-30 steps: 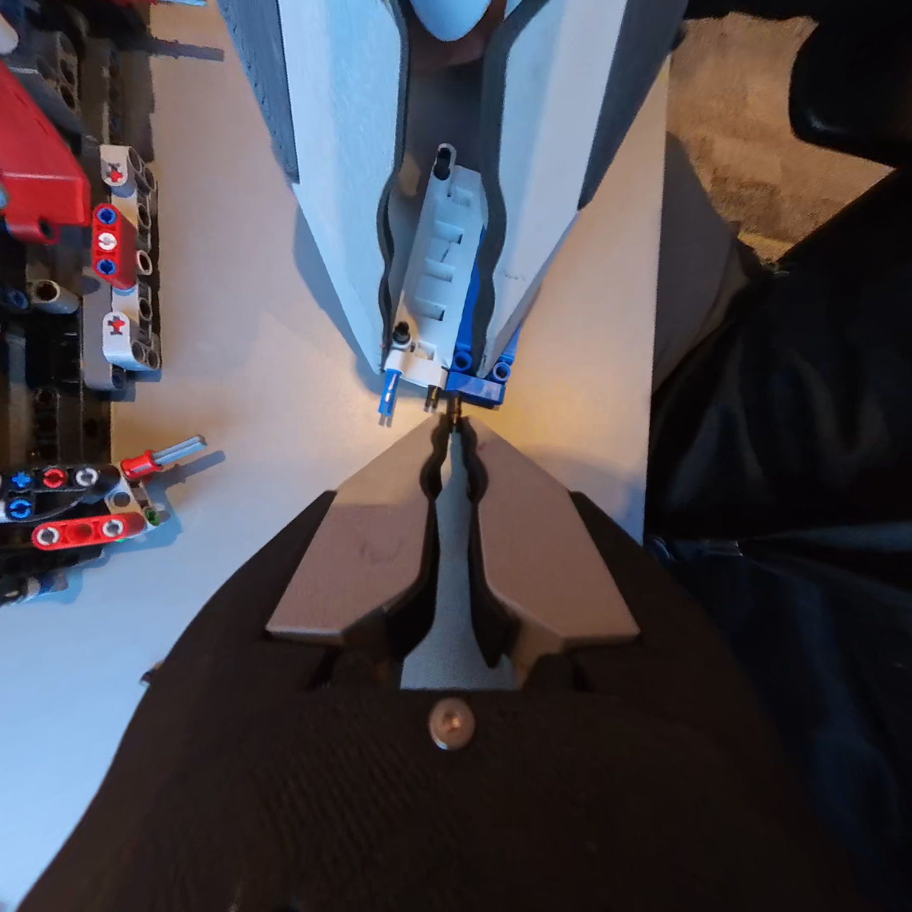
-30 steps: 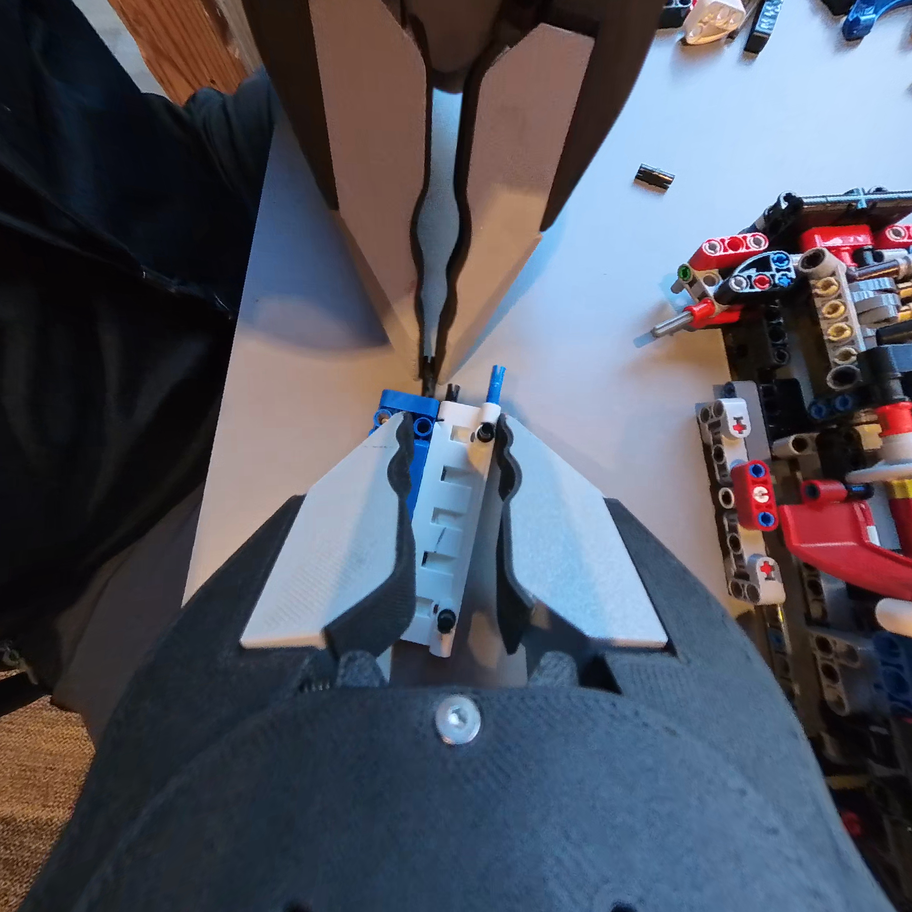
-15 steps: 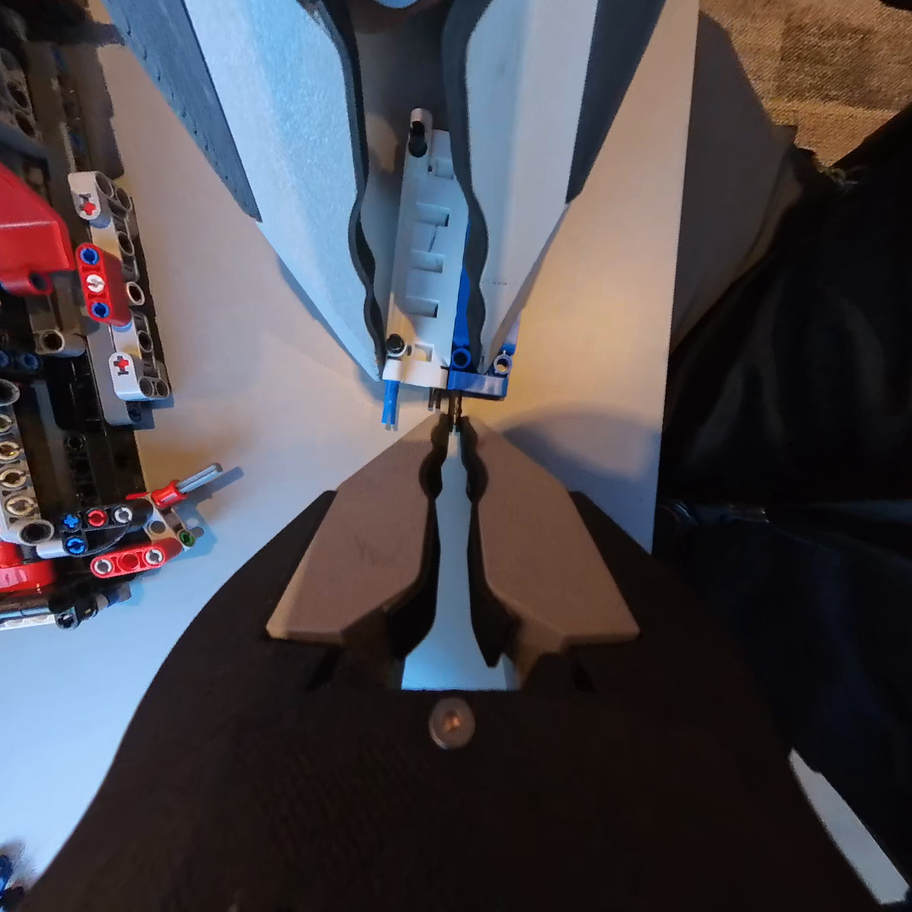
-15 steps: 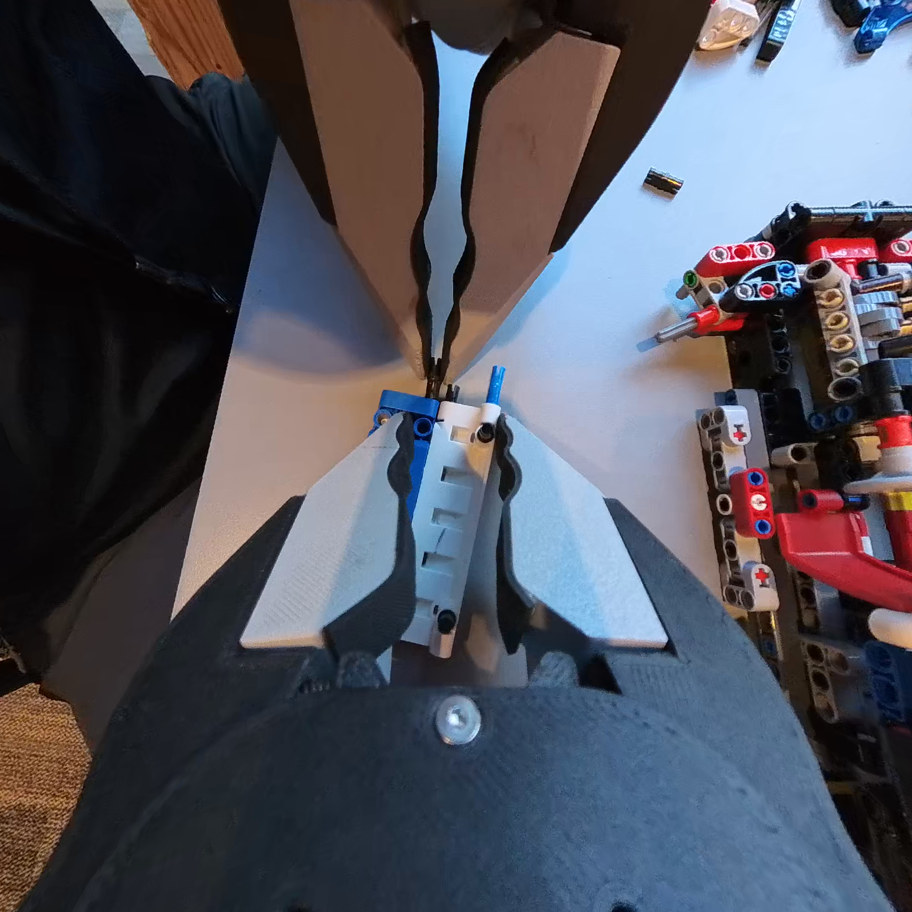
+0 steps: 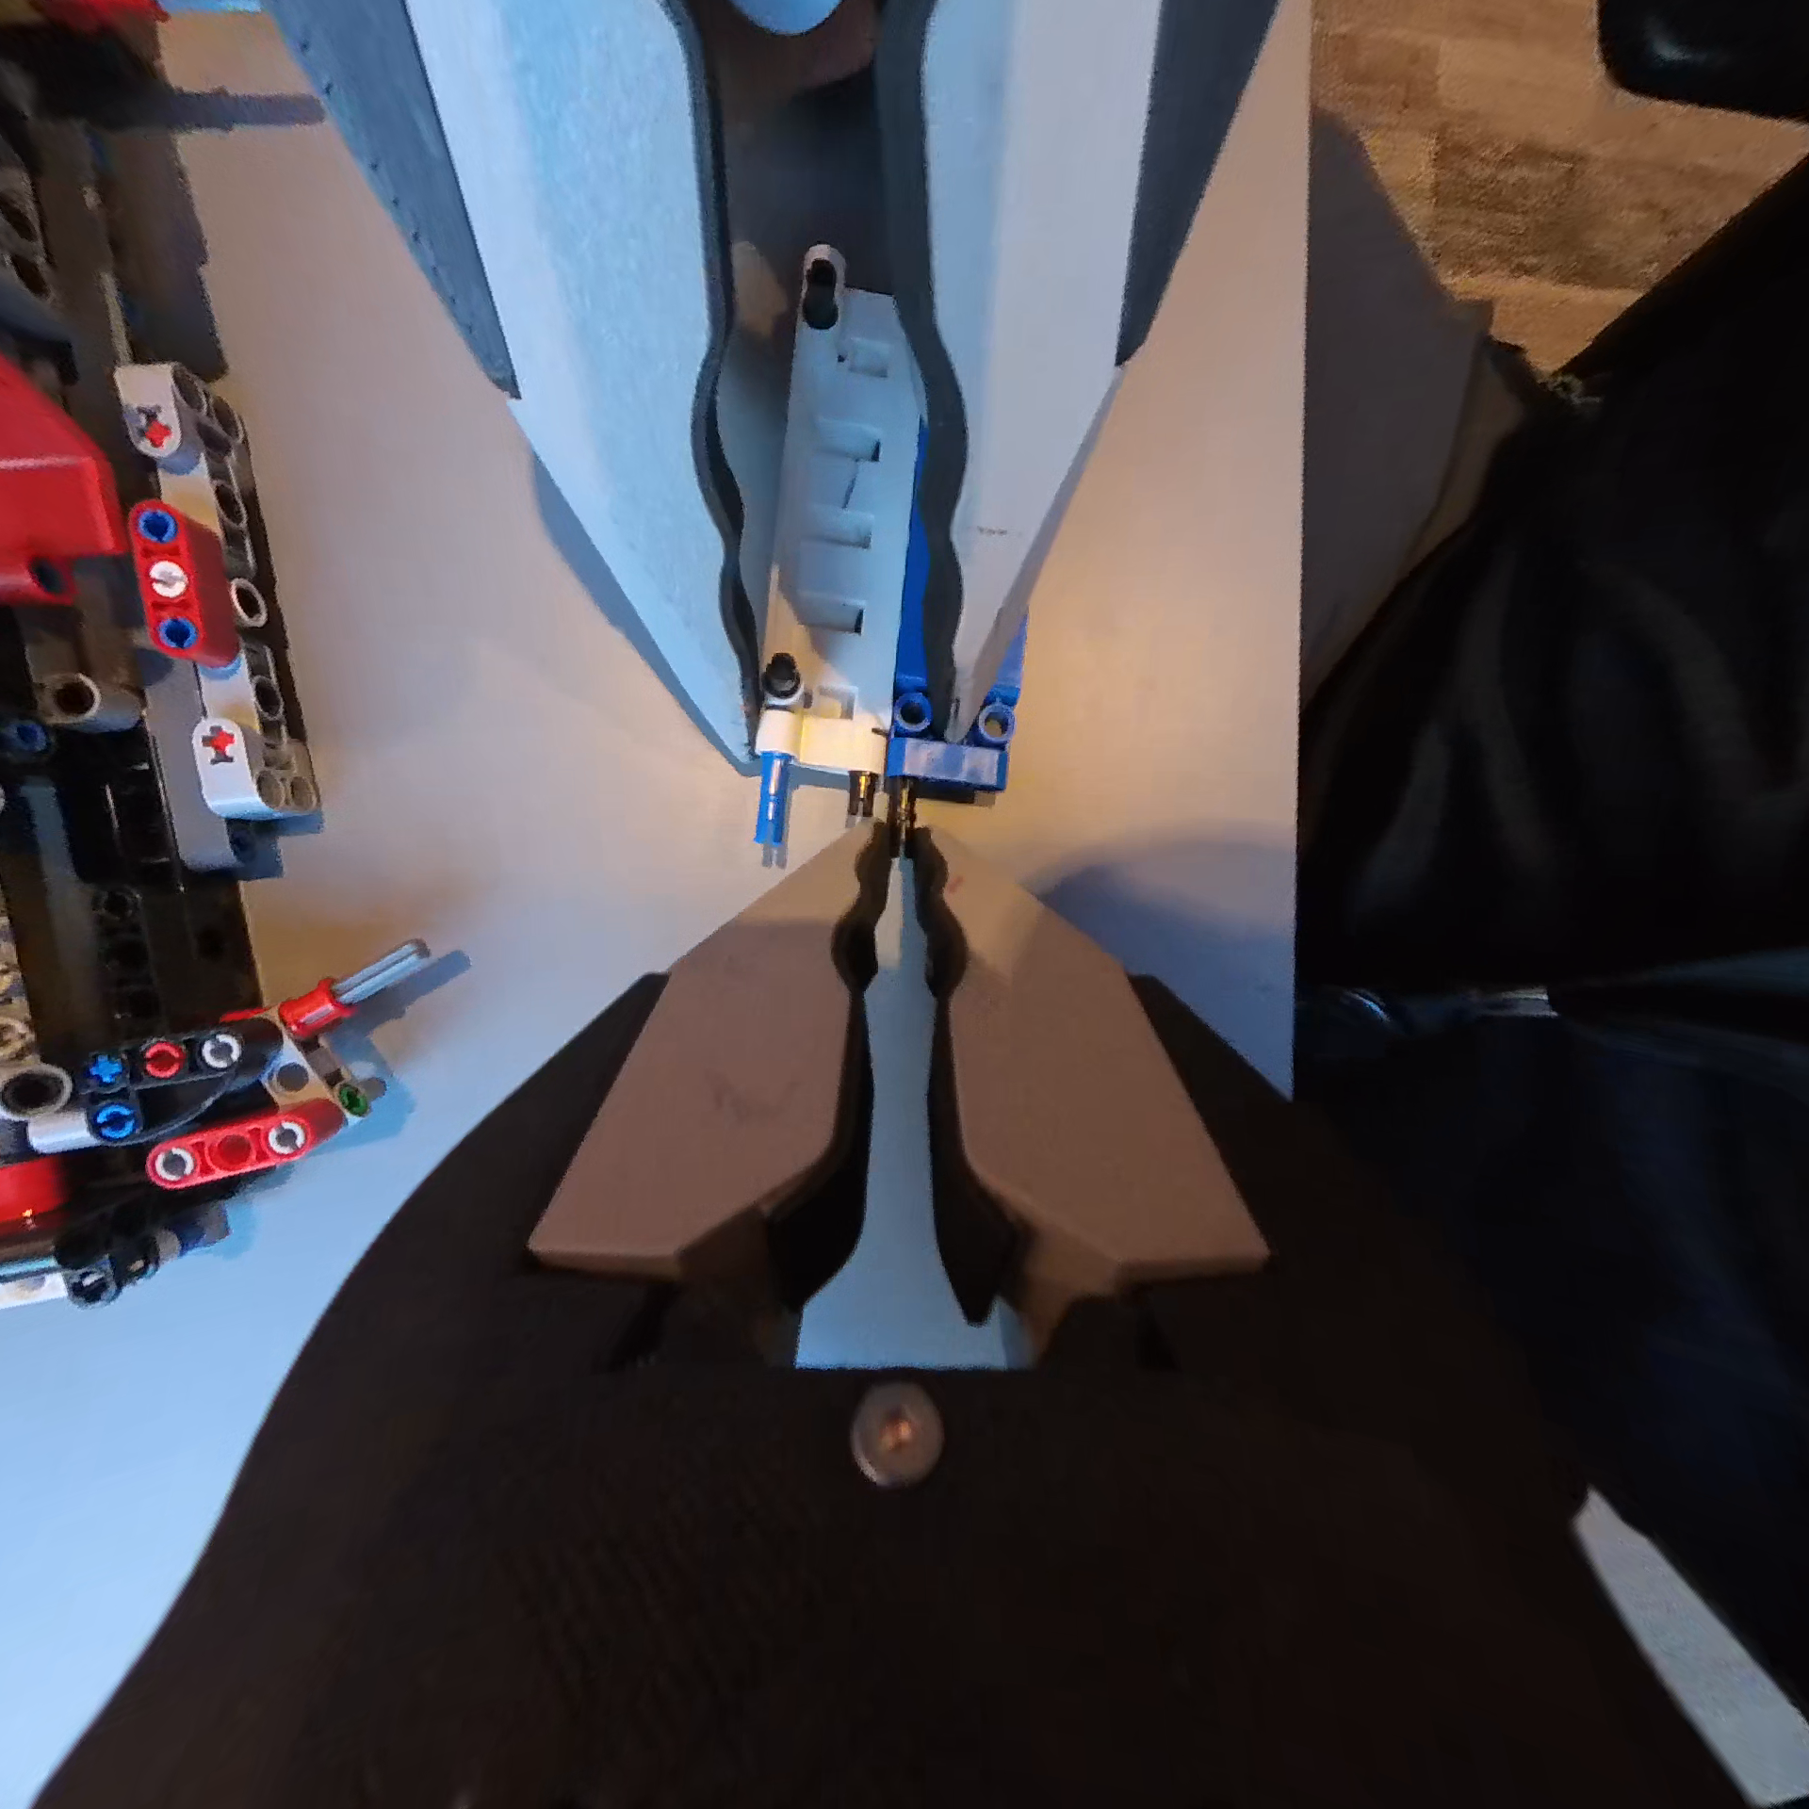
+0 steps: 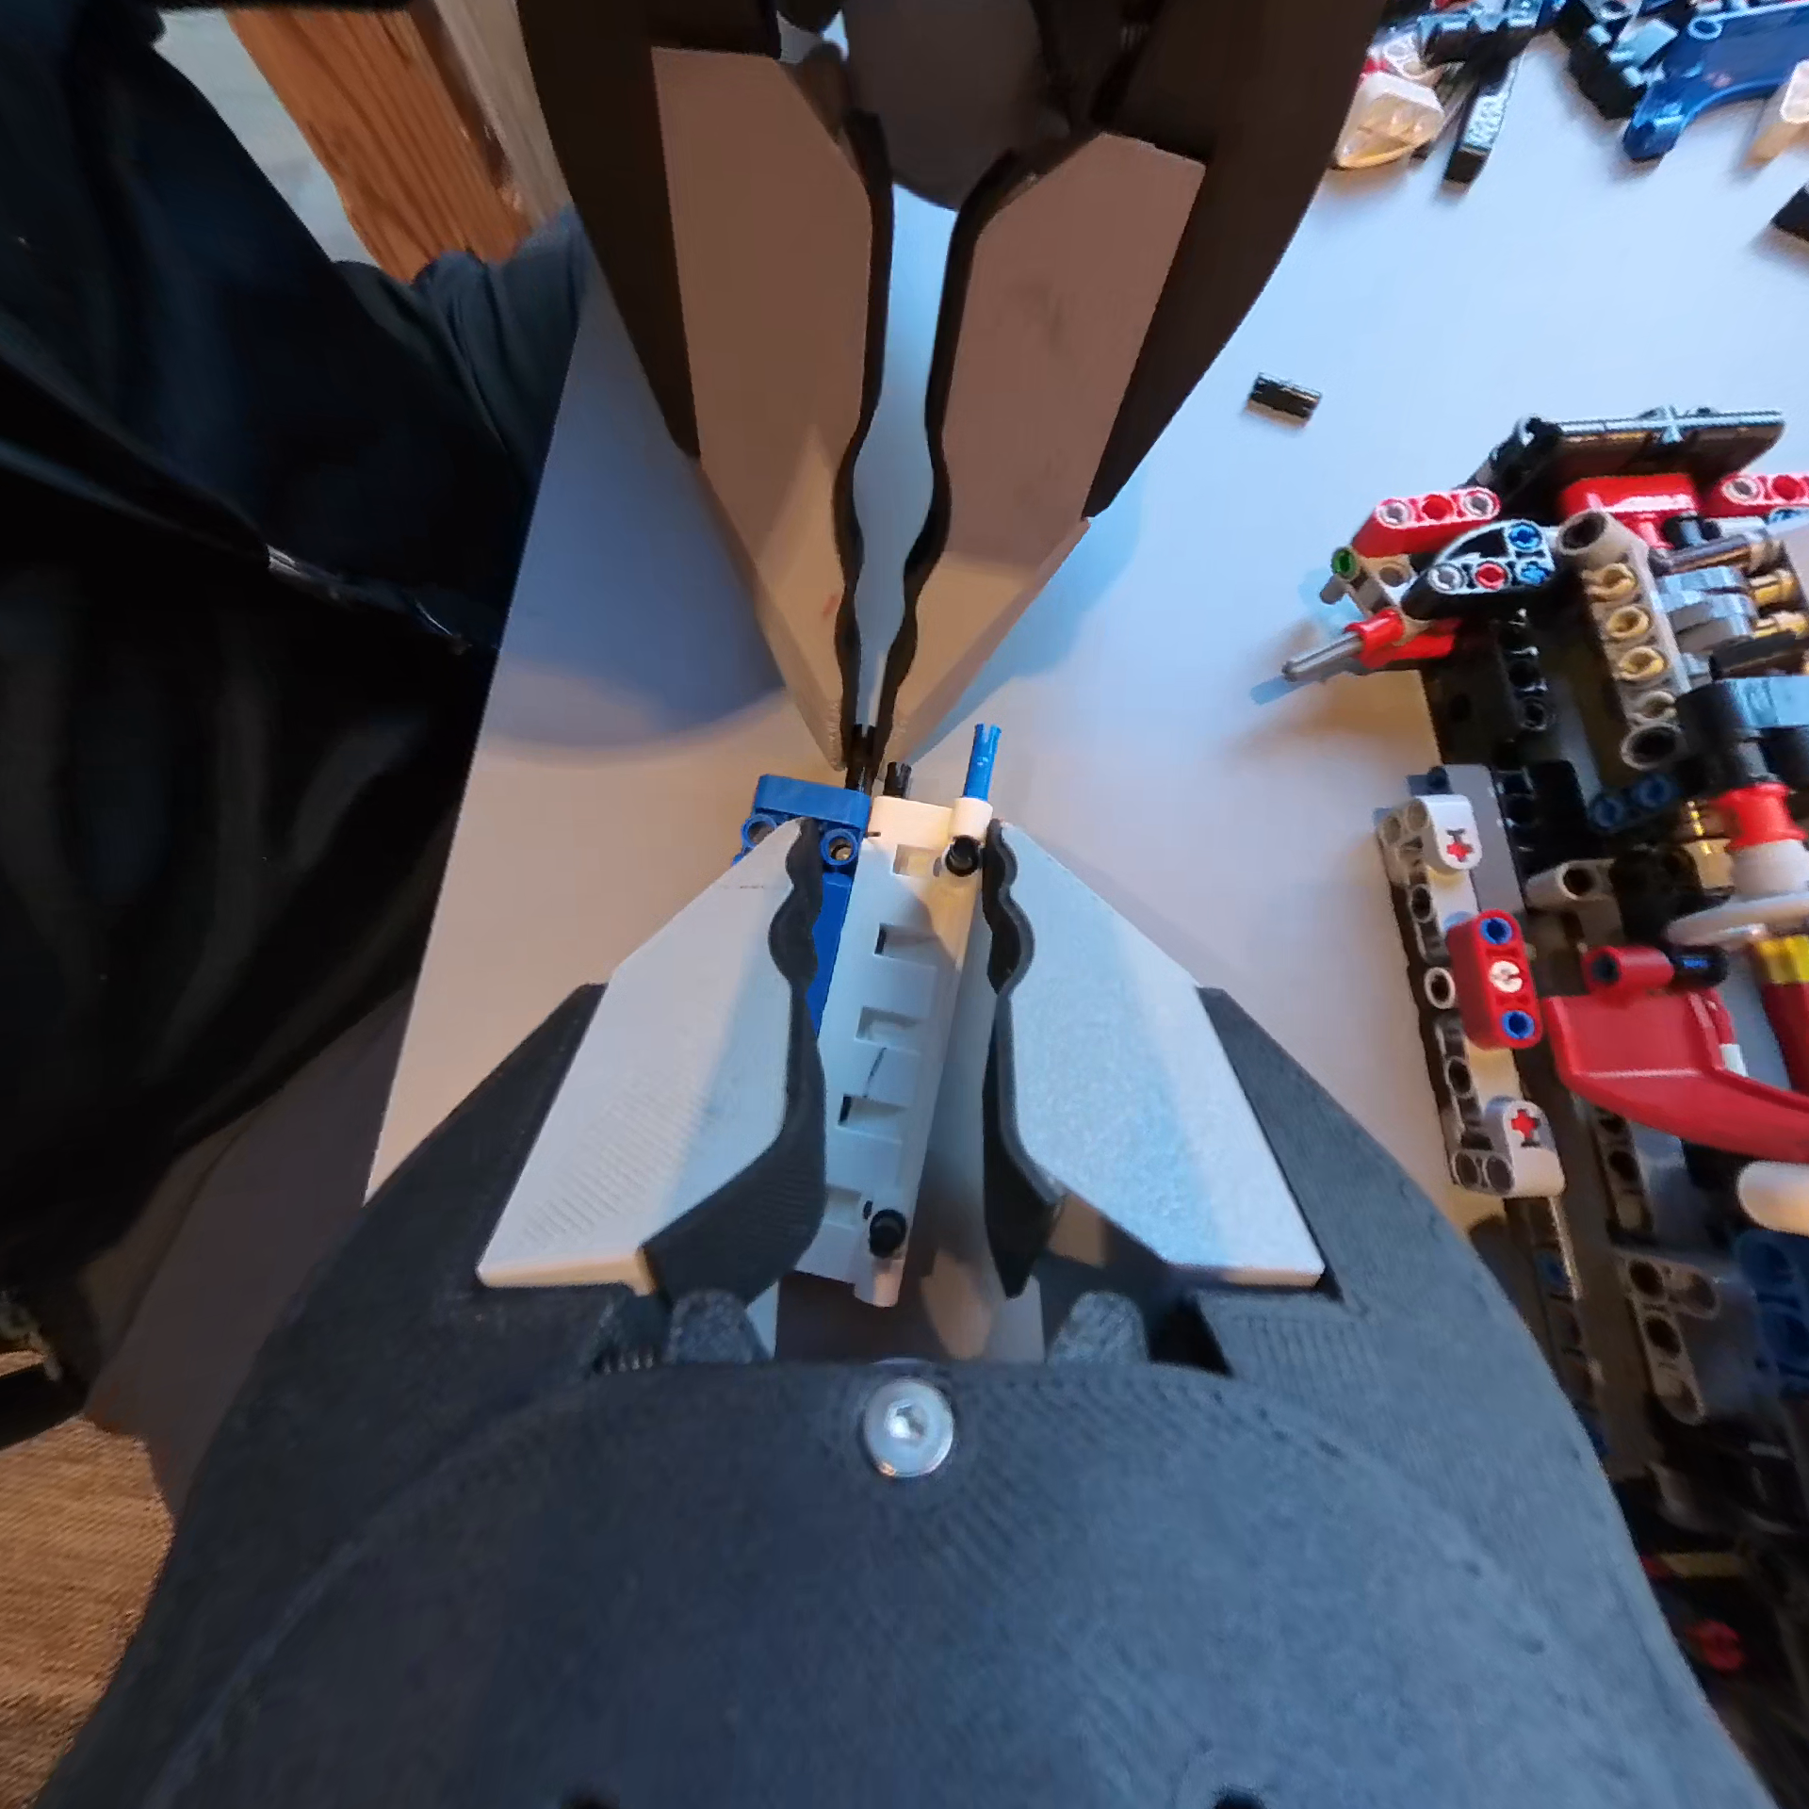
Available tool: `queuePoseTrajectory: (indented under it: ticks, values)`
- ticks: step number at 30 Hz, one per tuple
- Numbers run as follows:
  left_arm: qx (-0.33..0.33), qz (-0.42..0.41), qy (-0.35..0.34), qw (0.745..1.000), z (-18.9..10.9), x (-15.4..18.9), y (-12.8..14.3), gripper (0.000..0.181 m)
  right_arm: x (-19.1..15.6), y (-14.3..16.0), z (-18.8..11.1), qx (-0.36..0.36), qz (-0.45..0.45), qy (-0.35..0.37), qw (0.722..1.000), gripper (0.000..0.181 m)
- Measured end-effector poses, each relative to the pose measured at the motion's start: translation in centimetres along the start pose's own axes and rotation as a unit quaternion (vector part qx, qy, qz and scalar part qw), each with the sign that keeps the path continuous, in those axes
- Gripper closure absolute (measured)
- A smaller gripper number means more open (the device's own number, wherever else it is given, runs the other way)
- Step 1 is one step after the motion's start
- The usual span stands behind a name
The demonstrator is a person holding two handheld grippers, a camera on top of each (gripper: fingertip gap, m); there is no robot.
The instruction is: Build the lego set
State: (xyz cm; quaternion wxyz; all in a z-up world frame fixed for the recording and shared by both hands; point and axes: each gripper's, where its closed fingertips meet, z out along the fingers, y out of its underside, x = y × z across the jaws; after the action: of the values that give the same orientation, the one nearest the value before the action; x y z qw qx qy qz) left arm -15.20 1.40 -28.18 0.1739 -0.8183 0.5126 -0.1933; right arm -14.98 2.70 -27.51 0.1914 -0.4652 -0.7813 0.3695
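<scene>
My right gripper (image 6: 886,842) is shut on a white panel (image 6: 896,989) with a blue beam (image 6: 798,798) fixed along its side. It holds them just above the white table (image 6: 1126,685). A blue pin (image 6: 982,759) and a short black pin stick out of the panel's front end. My left gripper (image 5: 889,837), with brown fingers, faces it tip to tip and is shut on a small black pin (image 5: 901,811). That pin touches the end of the blue beam (image 5: 945,759) next to the white panel (image 5: 842,509). In the left wrist view the right gripper (image 5: 861,734) comes in from the top.
A partly built red, black and grey model (image 6: 1615,783) lies along the table's side; it also shows in the left wrist view (image 5: 147,685). A loose black pin (image 6: 1282,396) and several loose parts (image 6: 1664,88) lie farther off. A person's dark clothing (image 5: 1566,881) is beyond the table edge. Less than 4 cm separates the two grippers' tips.
The black pin in my left gripper has closed the small gap to the blue beam's end. Both grippers stay shut, with only slight shifts of view.
</scene>
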Motion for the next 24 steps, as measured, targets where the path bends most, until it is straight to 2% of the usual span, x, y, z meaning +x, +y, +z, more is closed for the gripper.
queuePoseTrajectory:
  ticks: [6,12,19,24]
  values:
    - [0.006,0.015,0.0,1.0,0.04,-0.01,-0.08,0.18,0.0,0.03,-0.02,-0.001,-0.008,0.003,1.0,0.151]
    - [0.002,-0.033,-0.01,0.999,0.13,-0.14,-0.26,0.18,0.05,0.19,-0.07,-0.009,-0.03,0.02,0.999,0.151]
    - [0.069,-0.048,0.004,0.996,0.28,-0.15,-0.82,0.18,0.32,-0.35,-0.88,0.024,-0.041,0.037,0.998,0.151]
    - [0.077,-0.041,-0.001,0.996,0.32,-0.25,-0.82,0.181,0.43,-0.31,-0.82,0.025,-0.031,0.024,0.999,0.151]
